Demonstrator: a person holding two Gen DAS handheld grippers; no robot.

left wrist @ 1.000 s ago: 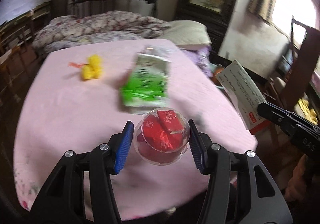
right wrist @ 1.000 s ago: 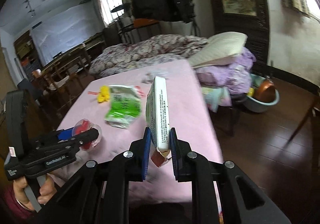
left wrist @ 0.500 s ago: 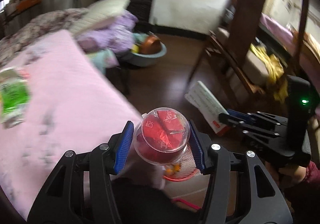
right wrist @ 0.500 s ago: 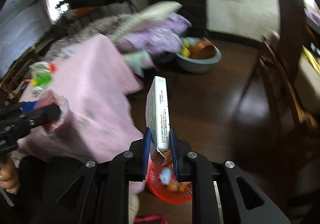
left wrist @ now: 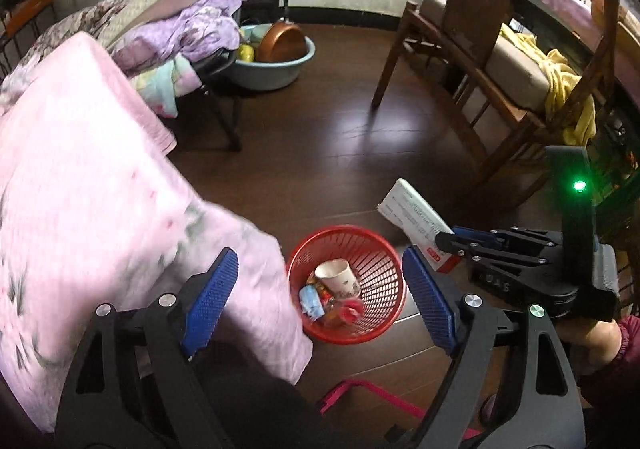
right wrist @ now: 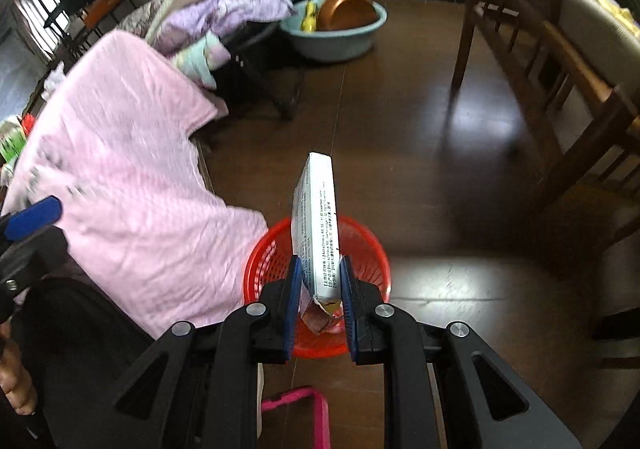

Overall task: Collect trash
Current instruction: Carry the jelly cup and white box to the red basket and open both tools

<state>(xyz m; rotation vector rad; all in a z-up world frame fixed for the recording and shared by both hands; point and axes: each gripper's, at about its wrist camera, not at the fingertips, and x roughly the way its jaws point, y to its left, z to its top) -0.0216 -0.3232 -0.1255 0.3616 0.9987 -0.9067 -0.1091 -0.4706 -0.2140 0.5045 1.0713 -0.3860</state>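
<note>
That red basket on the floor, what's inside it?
The red basket holds a tipped paper cup, a light blue wrapper and some red and orange wrappers. Whatever lies under that pile is covered, and in the right wrist view the white box blocks most of it.

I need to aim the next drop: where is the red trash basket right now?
The red trash basket stands on the dark wood floor by the pink cloth's hanging corner, below the open left gripper; the right gripper holds the white box above it.

Black grippers, blue ribbed pads

Left gripper point(left wrist: 320, 297) and right gripper point(right wrist: 320, 291): black arms, silver screws, a green light on the right one; hand point(left wrist: 592, 341) bare-skinned, maroon sleeve.
</note>
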